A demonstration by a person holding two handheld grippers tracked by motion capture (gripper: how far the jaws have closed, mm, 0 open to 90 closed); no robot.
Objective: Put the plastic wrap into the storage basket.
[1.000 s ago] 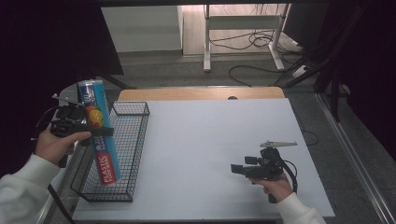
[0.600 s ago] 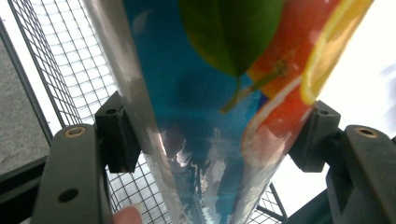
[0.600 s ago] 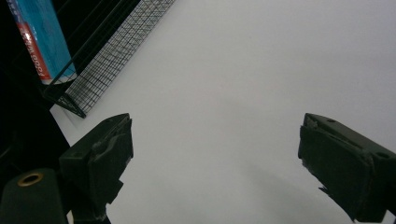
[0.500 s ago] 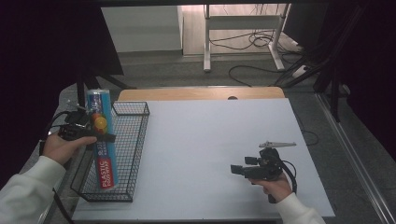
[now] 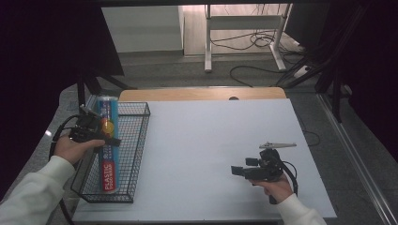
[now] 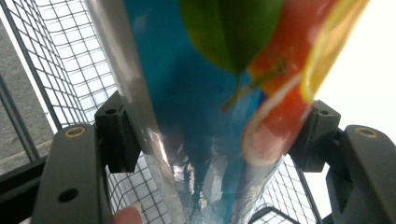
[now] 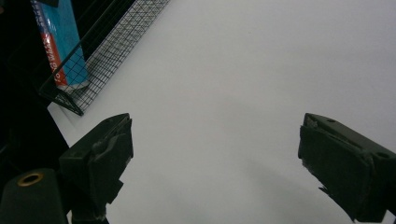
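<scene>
A long blue box of plastic wrap (image 5: 108, 145) with an orange-fruit picture and a red label lies lengthwise in the black wire basket (image 5: 136, 154) at the table's left. My left gripper (image 5: 101, 136) is shut on the box near its middle, both jaws pressed against its sides (image 6: 210, 116). My right gripper (image 5: 237, 171) rests low over the white table near the front right, open, with nothing between its jaws (image 7: 215, 158). The right gripper view has the box (image 7: 58, 42) and the basket (image 7: 107, 60) at its upper left.
The white tabletop (image 5: 211, 140) spreads between basket and right hand. A wooden strip (image 5: 202, 93) runs along the table's far edge. Beyond it on the floor are cables (image 5: 253, 47) and a white desk frame (image 5: 244, 28).
The left gripper has lowered the box into the basket, from tilted up to lying nearly flat along it. The right gripper has stayed in place.
</scene>
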